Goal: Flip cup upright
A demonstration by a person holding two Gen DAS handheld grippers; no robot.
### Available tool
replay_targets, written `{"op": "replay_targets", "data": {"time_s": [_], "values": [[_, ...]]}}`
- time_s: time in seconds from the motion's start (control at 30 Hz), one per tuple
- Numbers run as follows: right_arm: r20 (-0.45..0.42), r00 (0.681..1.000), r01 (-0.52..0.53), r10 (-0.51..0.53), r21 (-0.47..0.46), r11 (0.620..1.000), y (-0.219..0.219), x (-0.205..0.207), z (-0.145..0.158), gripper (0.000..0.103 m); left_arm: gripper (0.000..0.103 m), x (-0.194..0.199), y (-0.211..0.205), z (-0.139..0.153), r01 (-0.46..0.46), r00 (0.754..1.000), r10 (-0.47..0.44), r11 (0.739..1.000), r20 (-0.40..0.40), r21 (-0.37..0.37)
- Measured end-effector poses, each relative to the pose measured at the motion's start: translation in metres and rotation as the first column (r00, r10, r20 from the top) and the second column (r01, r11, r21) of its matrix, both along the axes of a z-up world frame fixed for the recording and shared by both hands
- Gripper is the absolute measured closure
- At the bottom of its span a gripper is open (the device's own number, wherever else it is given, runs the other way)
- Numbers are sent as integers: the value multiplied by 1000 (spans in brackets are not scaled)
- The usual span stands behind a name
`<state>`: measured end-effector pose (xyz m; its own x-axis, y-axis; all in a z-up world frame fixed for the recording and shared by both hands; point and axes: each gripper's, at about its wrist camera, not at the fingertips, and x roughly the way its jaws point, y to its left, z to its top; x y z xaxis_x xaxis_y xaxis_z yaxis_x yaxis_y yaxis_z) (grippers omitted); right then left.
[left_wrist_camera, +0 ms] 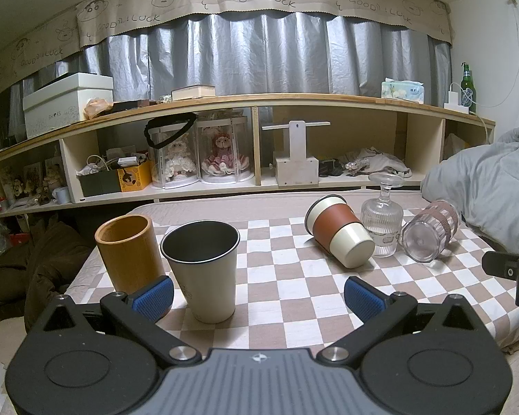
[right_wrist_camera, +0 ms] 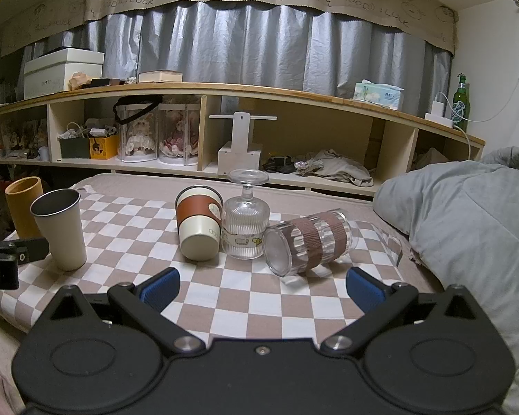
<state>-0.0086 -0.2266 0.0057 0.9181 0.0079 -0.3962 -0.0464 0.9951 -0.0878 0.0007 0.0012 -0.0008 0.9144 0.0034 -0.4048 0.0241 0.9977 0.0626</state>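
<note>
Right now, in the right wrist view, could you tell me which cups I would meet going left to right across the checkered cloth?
Orange-brown cylindrical wooden cup → grey metal tumbler → toppled cream cup with brown sleeve → inverted ribbed glass goblet → toppled clear glass with brown bands.

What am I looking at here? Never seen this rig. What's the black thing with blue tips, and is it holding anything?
No robot: a person holds a pair of tongs in each hand, each with a fisheye camera looking along its fingers. One picture is from the left tongs, the other from the right tongs; both are open and hold nothing. On the checkered cloth a bamboo cup and a metal cup stand upright. A cream-and-brown cup and a banded glass lie on their sides. A stemmed glass stands upside down.
</note>
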Motion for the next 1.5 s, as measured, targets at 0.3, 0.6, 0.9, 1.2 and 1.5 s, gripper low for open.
{"op": "replay_targets", "data": {"time_s": [0.3, 0.6, 0.9, 1.2, 1.5], "values": [[0, 1000, 0, 0, -1, 1000, 0, 0, 0, 0, 0, 0, 0, 0, -1, 1000, 1, 1000, 0, 0], [-1, 1000, 0, 0, -1, 1000, 0, 0, 0, 0, 0, 0, 0, 0, -1, 1000, 1, 1000, 1, 0], [-3, 1000, -1, 1, -1, 1000, 0, 1, -1, 0, 0, -2, 1, 1, 1, 1000, -1, 1000, 1, 0], [1, 1000, 2, -2, 9, 1000, -2, 2, 2, 0, 0, -7, -4, 4, 13, 1000, -13, 1000, 13, -2], [-25, 998, -58, 60, 64, 996, 2, 34, -2, 0, 0, -7, 3, 4, 17, 999, -16, 999, 33, -36]]}}
